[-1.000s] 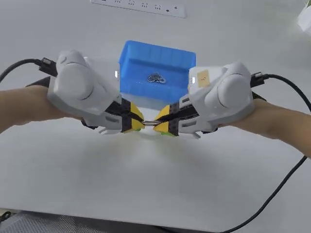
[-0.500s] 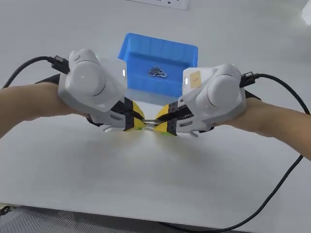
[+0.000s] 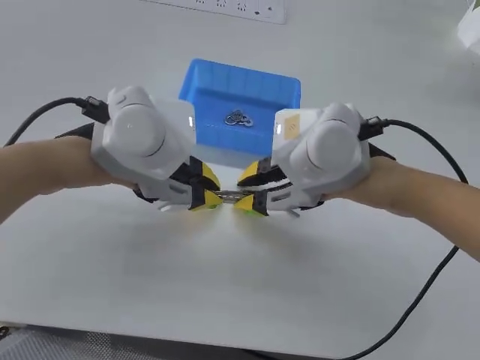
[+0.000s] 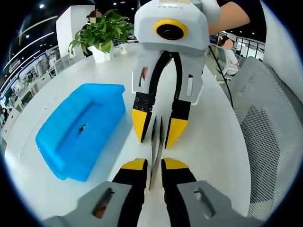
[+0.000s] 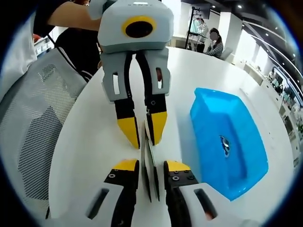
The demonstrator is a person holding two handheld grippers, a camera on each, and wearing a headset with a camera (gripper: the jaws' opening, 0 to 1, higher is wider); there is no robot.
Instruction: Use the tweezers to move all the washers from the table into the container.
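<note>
The metal tweezers span the small gap between my two grippers, which face each other tip to tip just above the white table. My left gripper is shut on one end and my right gripper is shut on the other. In the left gripper view the tweezers run from my own jaws to the right gripper. The right gripper view has the tweezers reaching the left gripper. Behind them stands the blue container with several washers inside.
A white power strip lies at the table's far edge, and a white object sits at the far right. Black cables trail from both grippers. A mesh chair stands beside the table, a potted plant farther off.
The two grippers have drawn slightly closer together with the tweezers still between them. The head camera has shifted a little.
</note>
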